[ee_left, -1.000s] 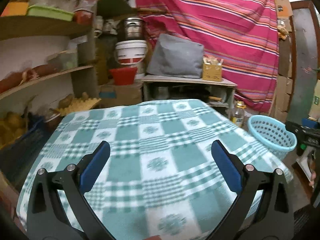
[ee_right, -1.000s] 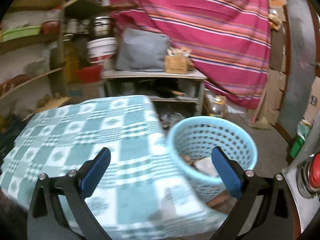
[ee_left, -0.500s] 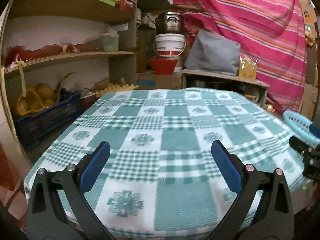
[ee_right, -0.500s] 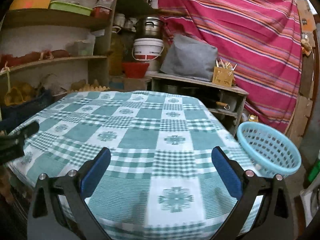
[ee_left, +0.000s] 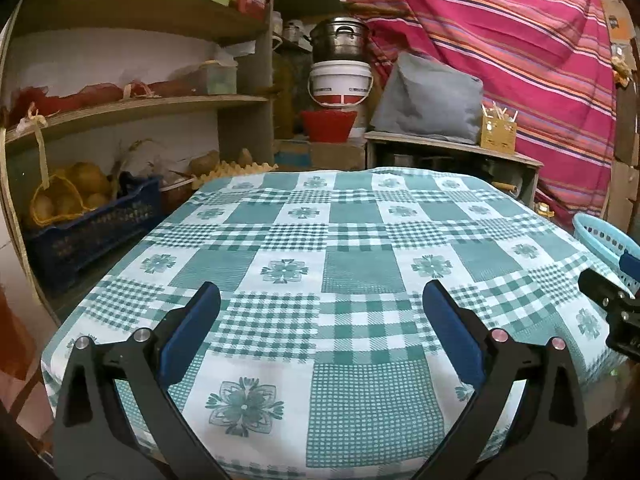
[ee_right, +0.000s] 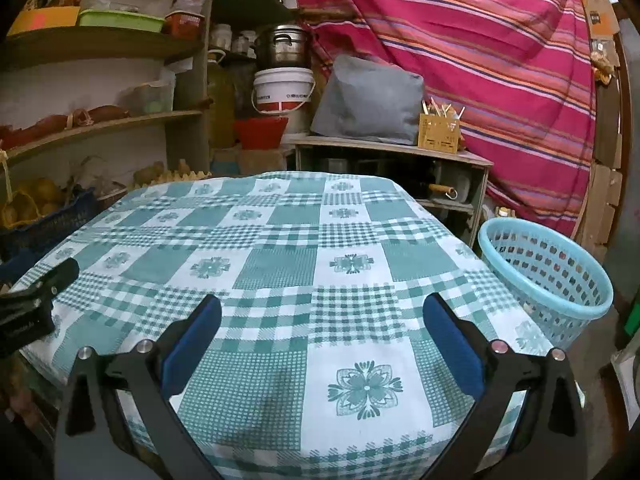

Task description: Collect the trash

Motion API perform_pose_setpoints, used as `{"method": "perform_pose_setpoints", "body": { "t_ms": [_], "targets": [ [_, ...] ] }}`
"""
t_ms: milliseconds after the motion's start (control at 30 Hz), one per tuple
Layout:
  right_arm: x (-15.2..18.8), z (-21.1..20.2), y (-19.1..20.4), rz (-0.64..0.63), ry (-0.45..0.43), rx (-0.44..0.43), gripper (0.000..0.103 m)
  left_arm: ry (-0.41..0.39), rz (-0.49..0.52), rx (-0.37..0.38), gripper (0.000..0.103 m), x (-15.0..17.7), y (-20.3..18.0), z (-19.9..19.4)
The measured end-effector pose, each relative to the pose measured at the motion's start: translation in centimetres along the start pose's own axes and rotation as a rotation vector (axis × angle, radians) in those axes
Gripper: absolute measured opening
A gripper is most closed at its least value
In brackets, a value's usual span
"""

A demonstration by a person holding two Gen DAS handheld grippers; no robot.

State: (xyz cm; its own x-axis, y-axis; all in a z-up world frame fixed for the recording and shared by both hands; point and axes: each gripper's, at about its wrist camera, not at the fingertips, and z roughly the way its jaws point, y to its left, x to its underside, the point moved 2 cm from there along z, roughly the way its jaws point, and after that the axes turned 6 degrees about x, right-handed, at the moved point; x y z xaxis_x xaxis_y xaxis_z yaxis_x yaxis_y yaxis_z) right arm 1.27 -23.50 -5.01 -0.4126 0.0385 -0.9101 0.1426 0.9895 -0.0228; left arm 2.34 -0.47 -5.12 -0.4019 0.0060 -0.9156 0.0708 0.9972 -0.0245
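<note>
Both grippers hover with jaws spread and nothing between them over a worktop (ee_right: 280,264) under a green-and-white checked cloth — the left gripper (ee_left: 320,332) fills the lower frame of its view, the right gripper (ee_right: 320,332) likewise. The task's light blue laundry-style basket (ee_right: 548,268) stands on the floor just beside the worktop's edge at right of frame, clearly nearer the right gripper; no loose trash shows on the cloth, and the basket's contents are hidden. The only writing — on a white bucket (ee_right: 285,90) at upper centre — is too small to read.
</note>
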Motion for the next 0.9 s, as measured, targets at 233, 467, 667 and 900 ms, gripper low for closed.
{"method": "perform_pose_setpoints", "body": {
  "t_ms": [233,467,667,900],
  "targets": [
    [0.08,0.2,0.11,0.001,0.007,-0.006,0.098,-0.004,0.021,0.0,0.098,0.27,-0.44,-0.14],
    [0.0,-0.16,0.26,-0.022,-0.019,0.004,0.098,-0.017,0.002,0.002,0.098,0.16,-0.21,-0.42],
    [-0.01,0.1,0.09,-0.012,-0.01,0.003,0.098,-0.026,0.009,-0.003,0.098,-0.03,0.07,-0.51],
    [0.06,0.14,-0.01,-0.02,-0.007,0.015,0.098,-0.025,-0.004,0.001,0.098,-0.19,0.43,-0.46]
  ]
}}
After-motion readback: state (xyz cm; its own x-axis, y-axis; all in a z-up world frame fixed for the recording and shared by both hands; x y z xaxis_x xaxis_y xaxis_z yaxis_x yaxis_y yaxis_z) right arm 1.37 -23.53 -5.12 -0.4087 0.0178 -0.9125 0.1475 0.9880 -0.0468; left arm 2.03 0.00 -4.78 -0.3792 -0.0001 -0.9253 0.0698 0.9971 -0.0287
